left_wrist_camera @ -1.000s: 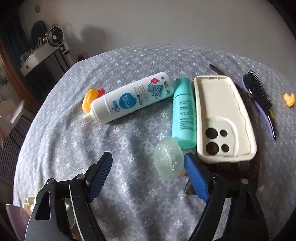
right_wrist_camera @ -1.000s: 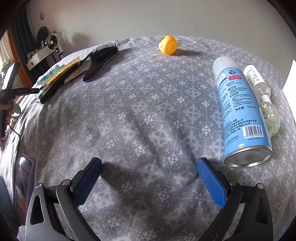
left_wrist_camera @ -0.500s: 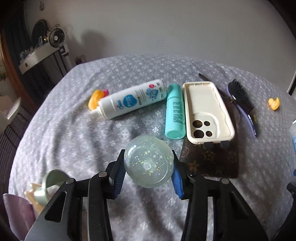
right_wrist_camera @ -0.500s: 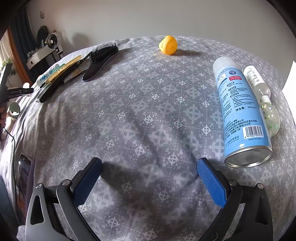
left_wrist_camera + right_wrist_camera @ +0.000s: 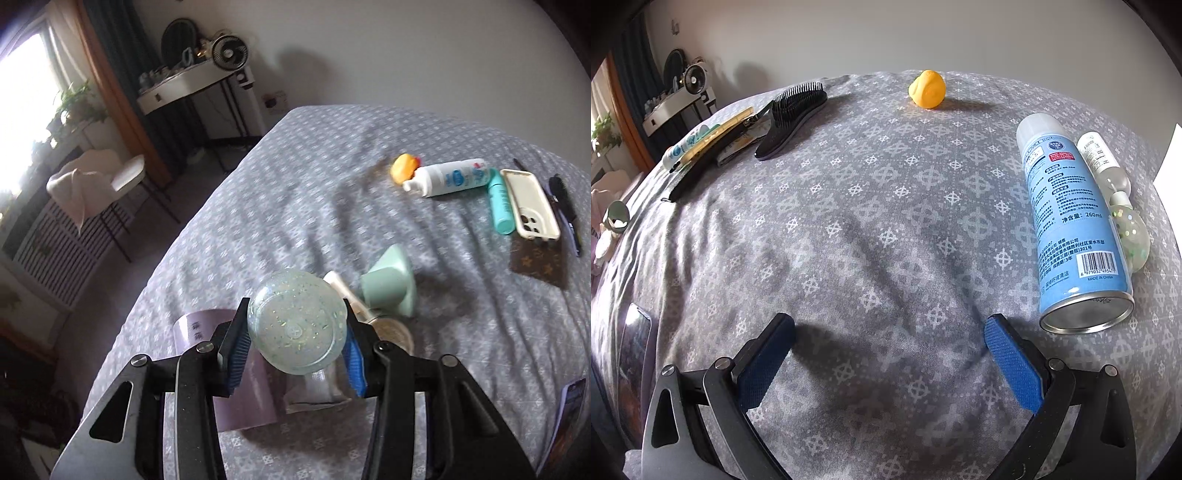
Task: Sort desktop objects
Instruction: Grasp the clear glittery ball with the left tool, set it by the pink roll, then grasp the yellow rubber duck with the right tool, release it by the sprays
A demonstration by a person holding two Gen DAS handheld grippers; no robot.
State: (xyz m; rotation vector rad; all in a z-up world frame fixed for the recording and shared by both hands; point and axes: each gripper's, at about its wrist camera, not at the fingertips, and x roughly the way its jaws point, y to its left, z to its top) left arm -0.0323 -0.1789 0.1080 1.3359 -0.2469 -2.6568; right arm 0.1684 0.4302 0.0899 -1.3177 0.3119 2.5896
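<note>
My left gripper is shut on a clear glitter ball and holds it above a lilac box, a small tube and a mint green holder at the table's left end. Farther right lie a white bottle, a teal bottle, a cream phone case and a yellow duck. My right gripper is open and empty, low over the grey patterned cloth. A blue spray can lies to its right.
A black hairbrush, a yellow duck and a second glitter ball with a small clear bottle lie in the right wrist view. A brown wallet lies under the phone case. The table's left edge drops to the floor, with a chair beyond.
My left gripper shut on the glitter ball, lifted it, and swung left toward the lilac box and green holder. The right gripper has not moved.
</note>
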